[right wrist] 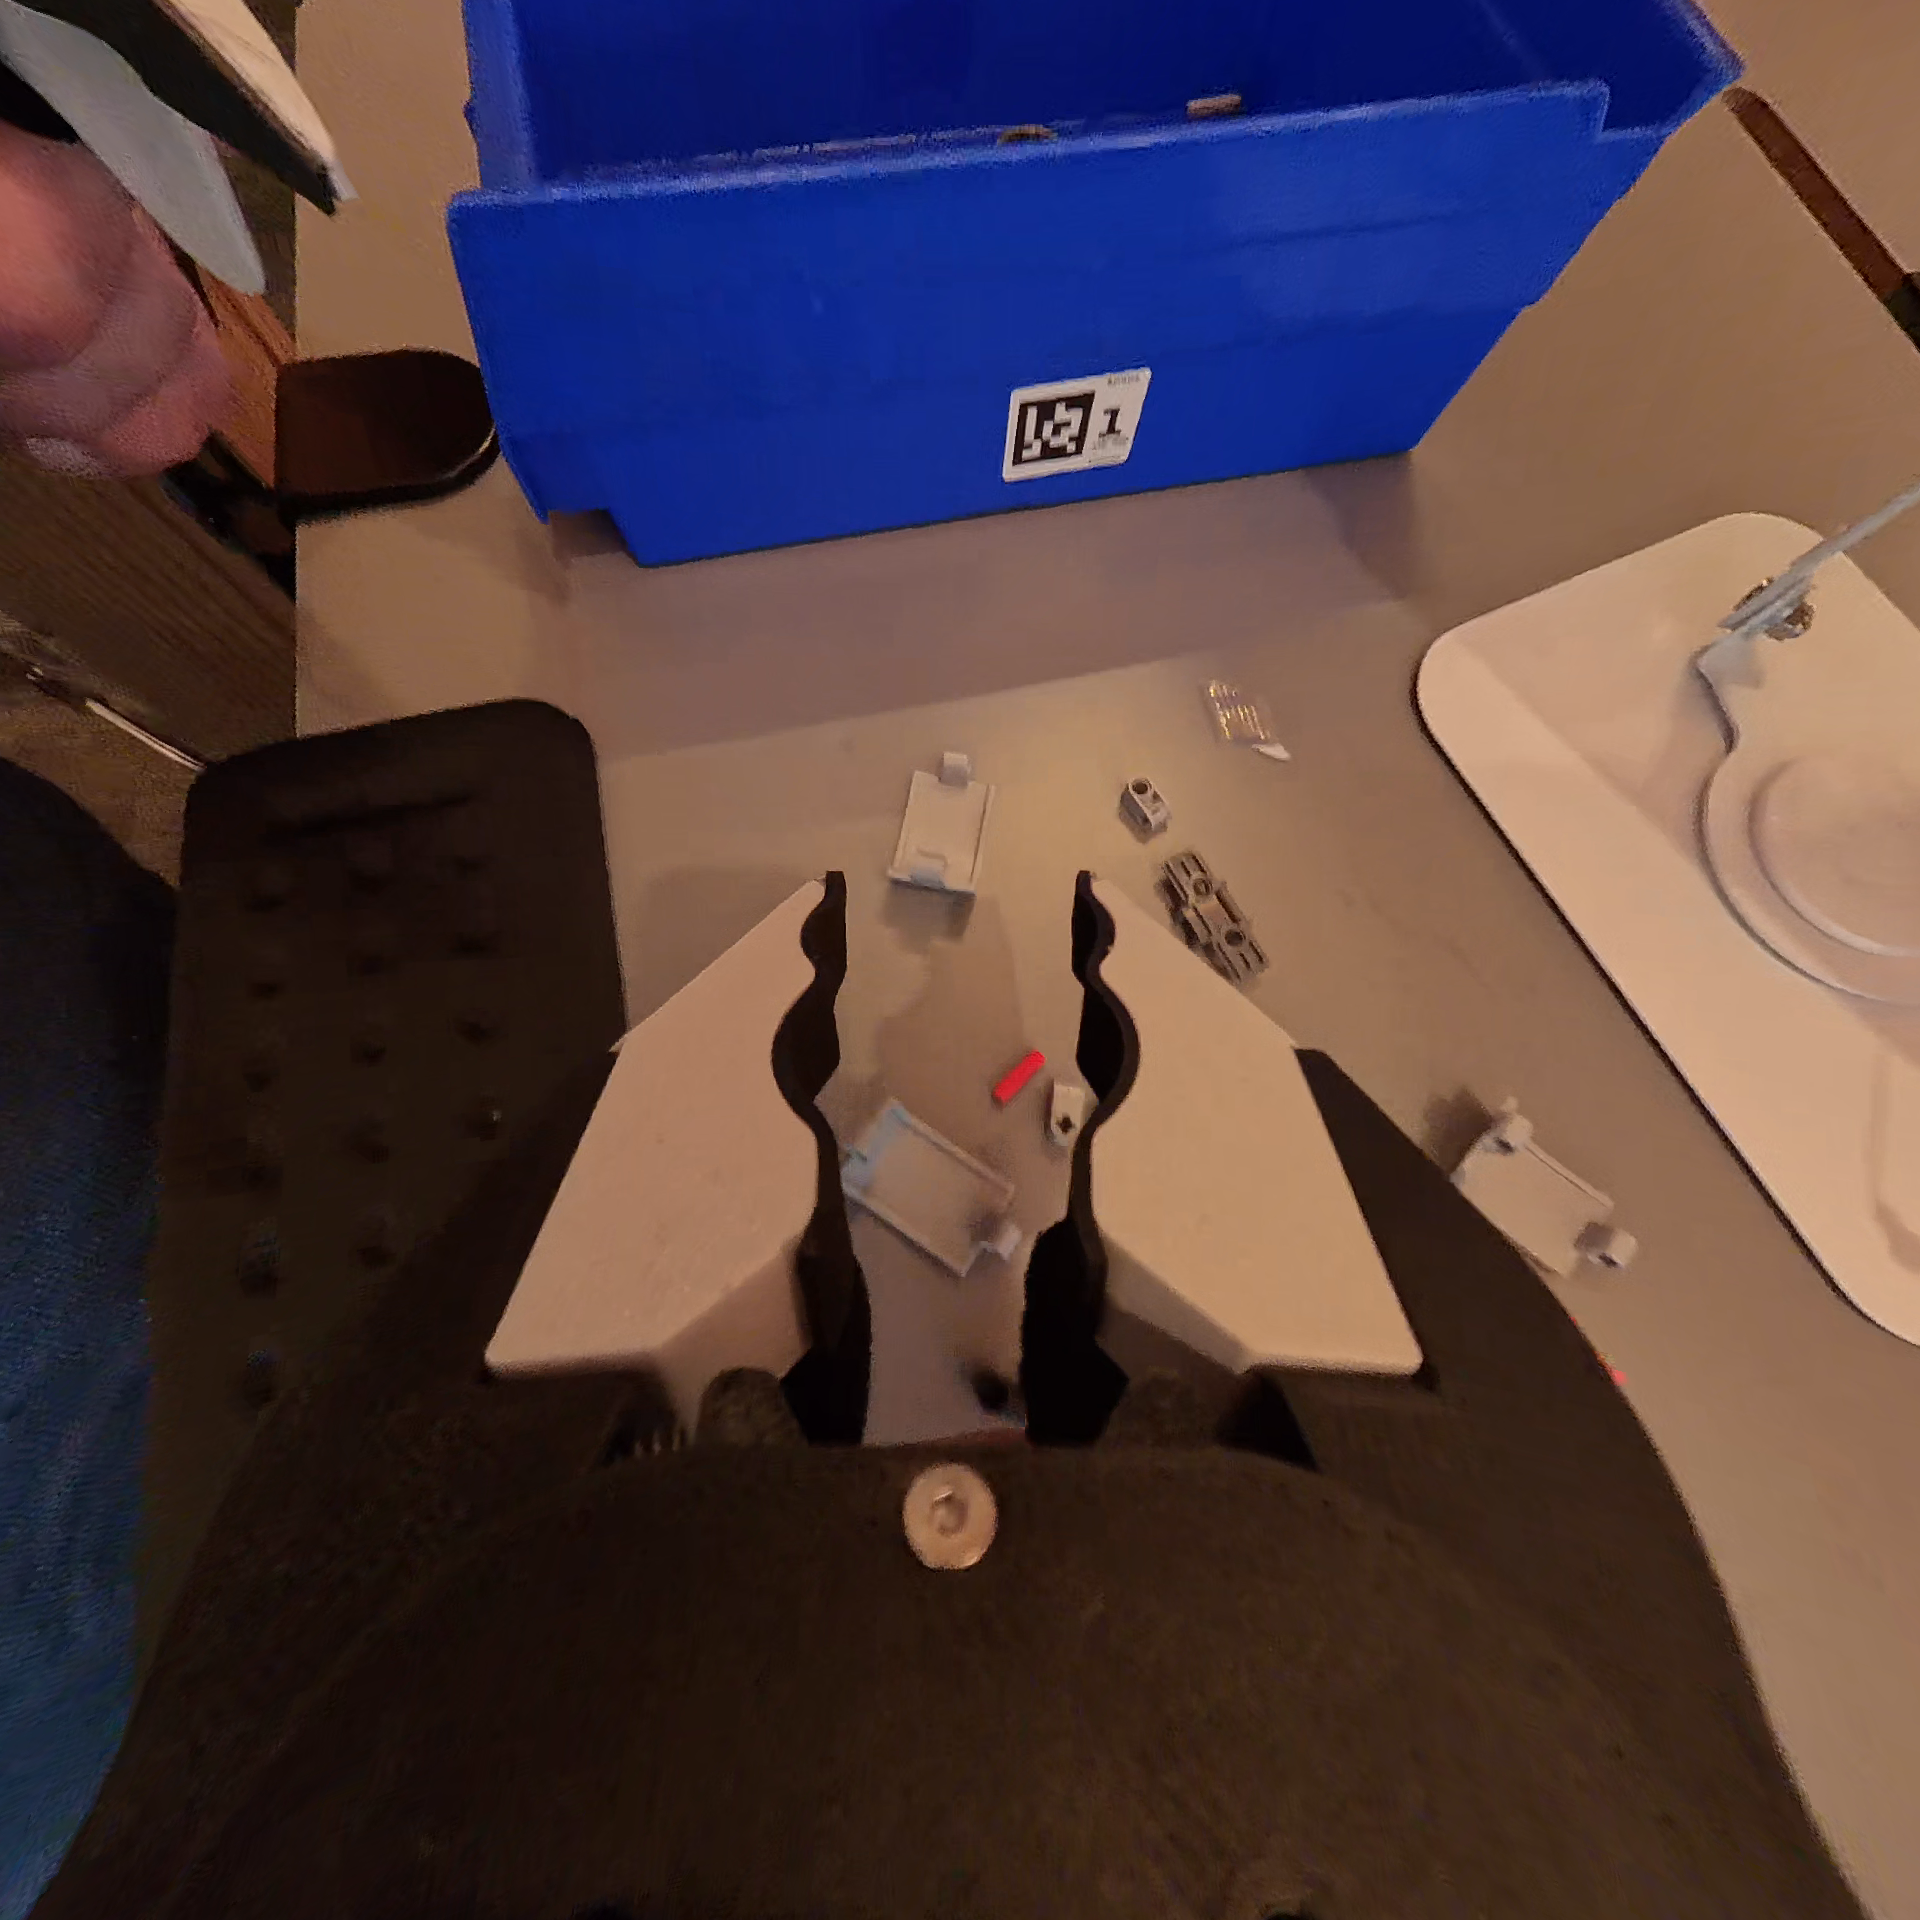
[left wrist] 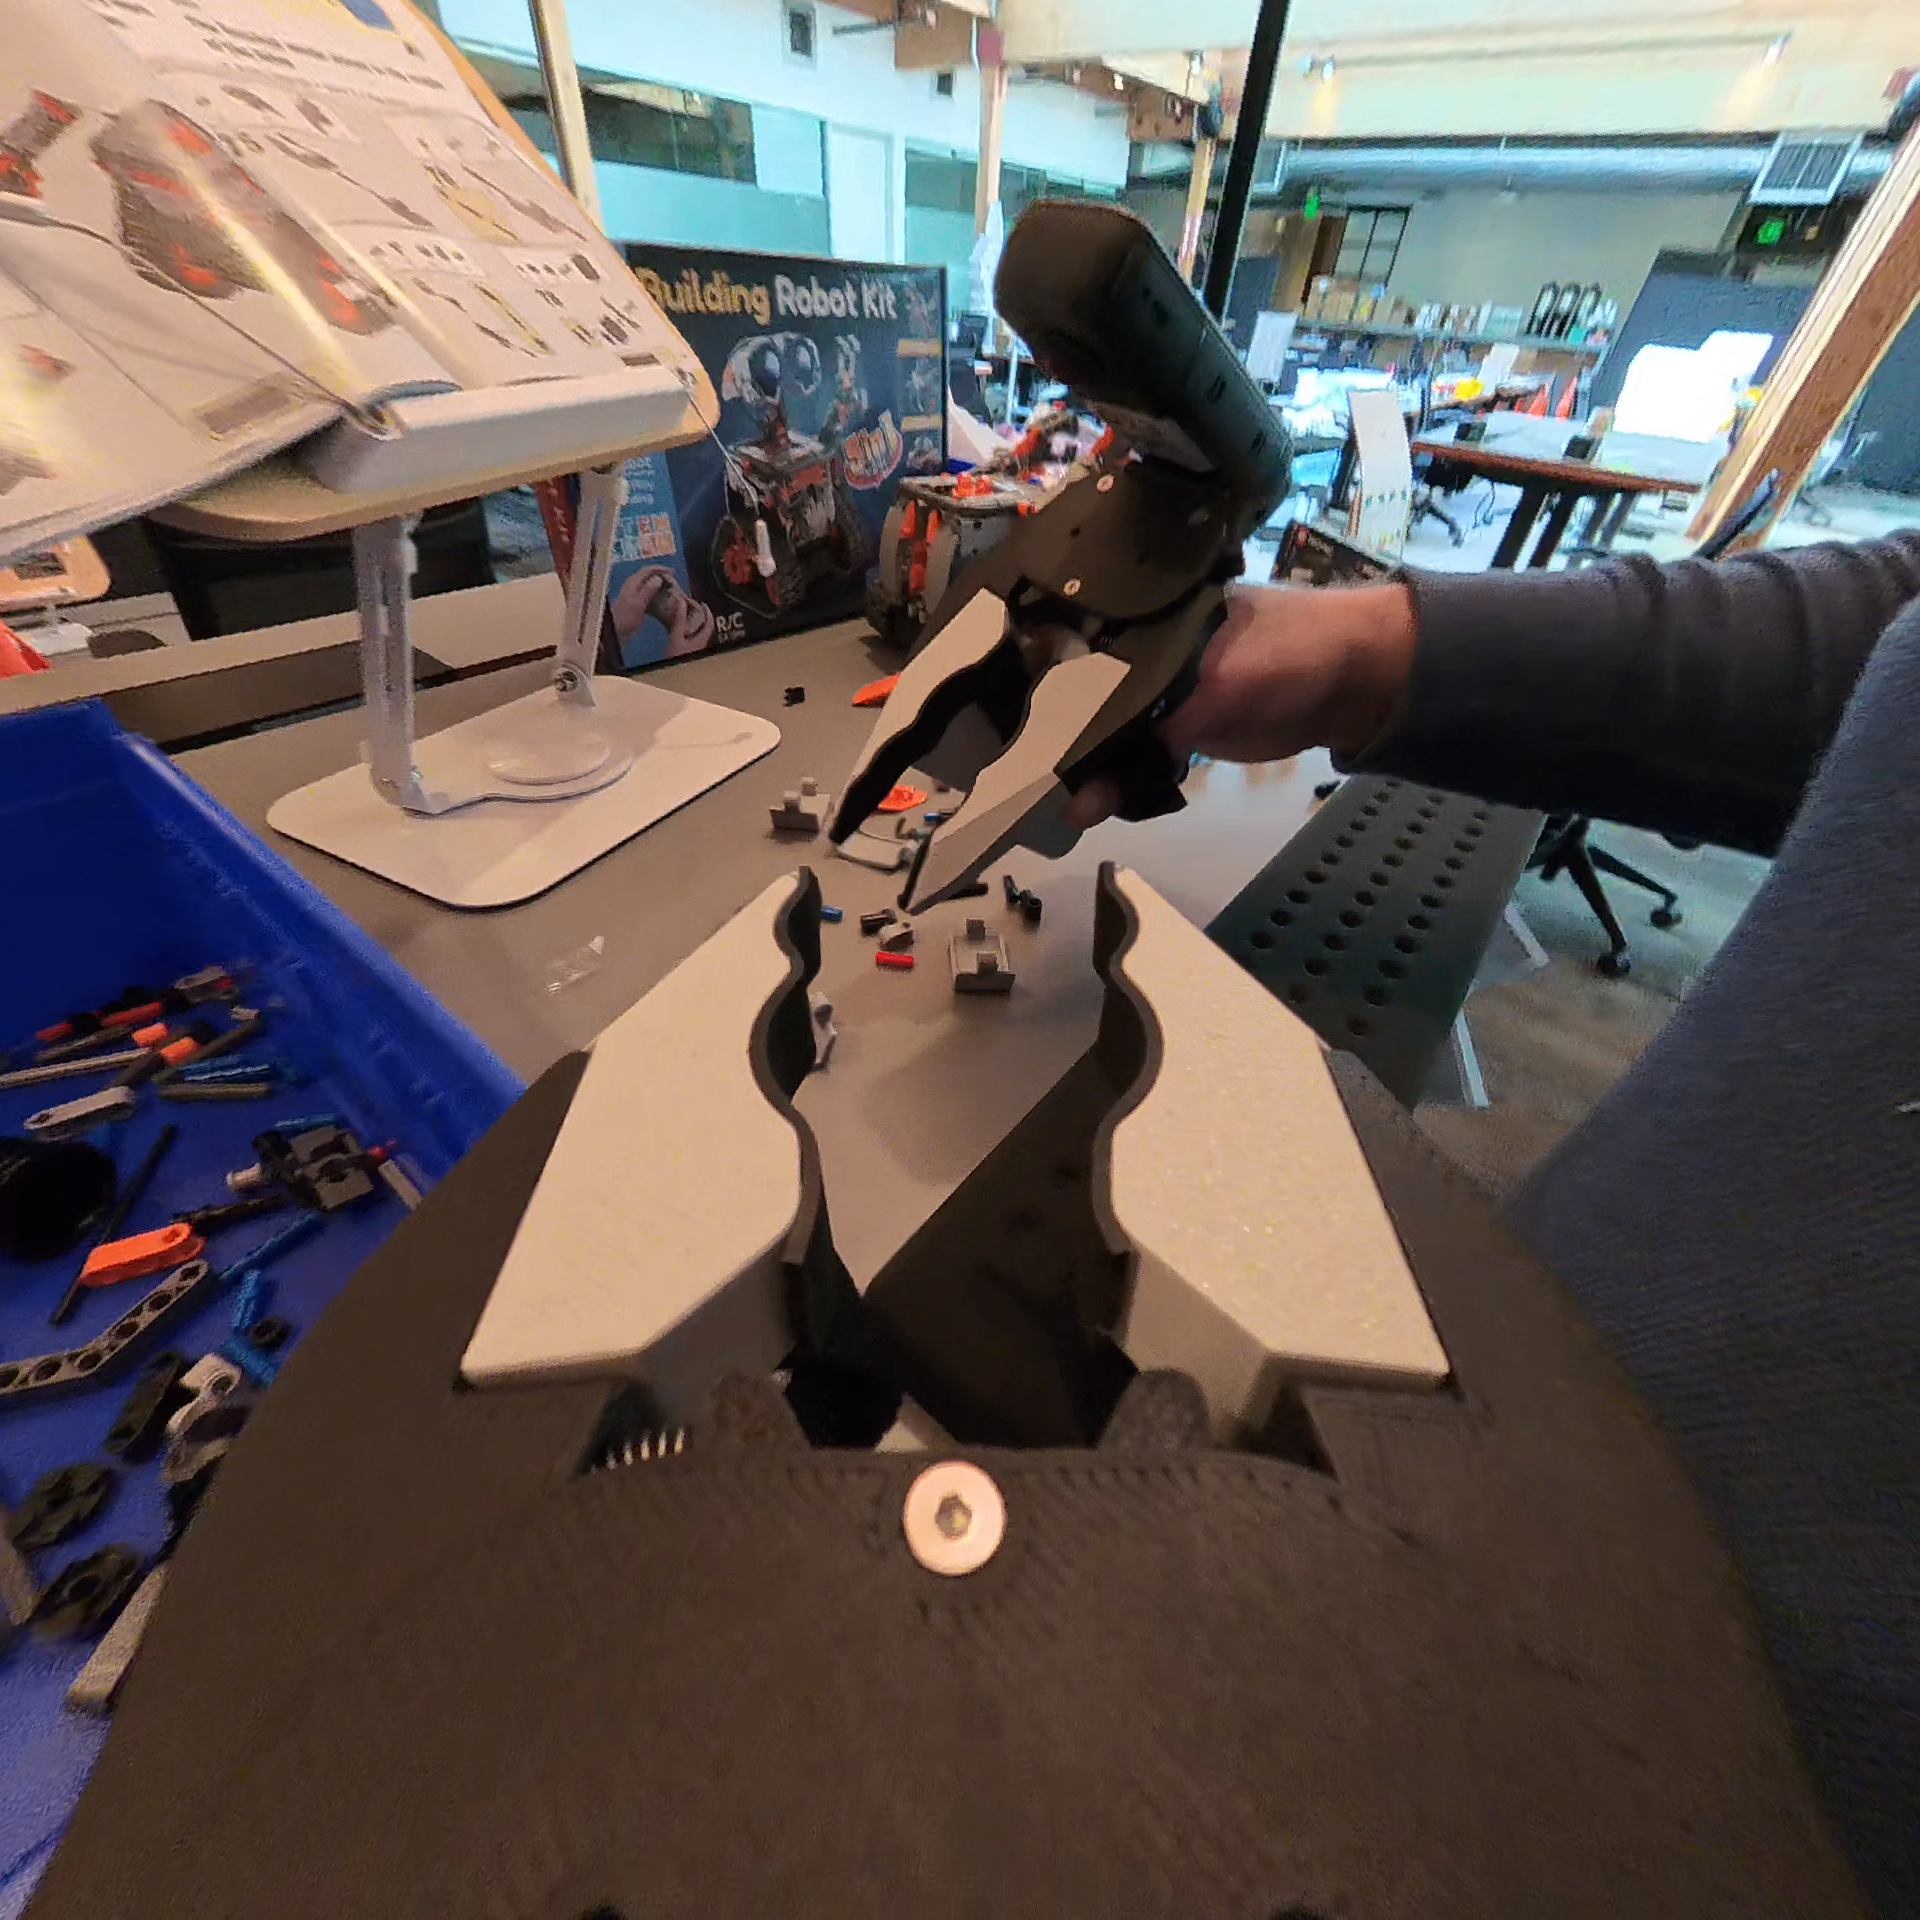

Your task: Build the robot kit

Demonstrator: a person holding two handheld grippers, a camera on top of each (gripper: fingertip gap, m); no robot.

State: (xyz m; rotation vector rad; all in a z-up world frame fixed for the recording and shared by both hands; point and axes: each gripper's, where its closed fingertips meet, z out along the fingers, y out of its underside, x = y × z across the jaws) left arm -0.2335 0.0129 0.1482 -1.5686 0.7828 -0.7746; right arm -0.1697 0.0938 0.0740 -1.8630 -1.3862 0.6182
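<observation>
**Inspector:** Surface: a flat grey table (left wrist: 644, 935) in a large open workshop, with desks and chairs far behind. State the grippers.

**Assistant:** The left gripper (left wrist: 956, 883) hangs above the table with its jaws spread wide and nothing between them. The right gripper (right wrist: 956, 883) is likewise parted and empty. It is held by a hand (left wrist: 1288, 675) and tilted tips-down over the loose parts, and whether the tips touch the table cannot be told.

**Inspector:** Nearest items?

**Assistant:** In the right wrist view, a light grey flat plastic panel (right wrist: 925, 1184) lies on the table in the gap between the right fingers. A short red pin (right wrist: 1018, 1075) and a small grey connector (right wrist: 1065, 1107) lie just beside it, the connector close against the right-hand finger. None is gripped.

**Inspector:** Farther out?

**Assistant:** A second grey panel (right wrist: 935, 831) lies just past the fingertips, with a dark grey studded block (right wrist: 1210, 914) to its right. Beyond them stands a blue plastic bin (right wrist: 935, 312) bearing a square black-and-white marker. The left wrist view shows it holding black, grey and orange building pieces.

**Inspector:** Remainder?

**Assistant:** The white stand base (right wrist: 1558, 779) sits to one side and carries an open instruction booklet (left wrist: 260, 260). A printed kit box (left wrist: 790, 447) stands upright at the back. A black perforated bench (right wrist: 395, 987) lies off the table's edge.
</observation>
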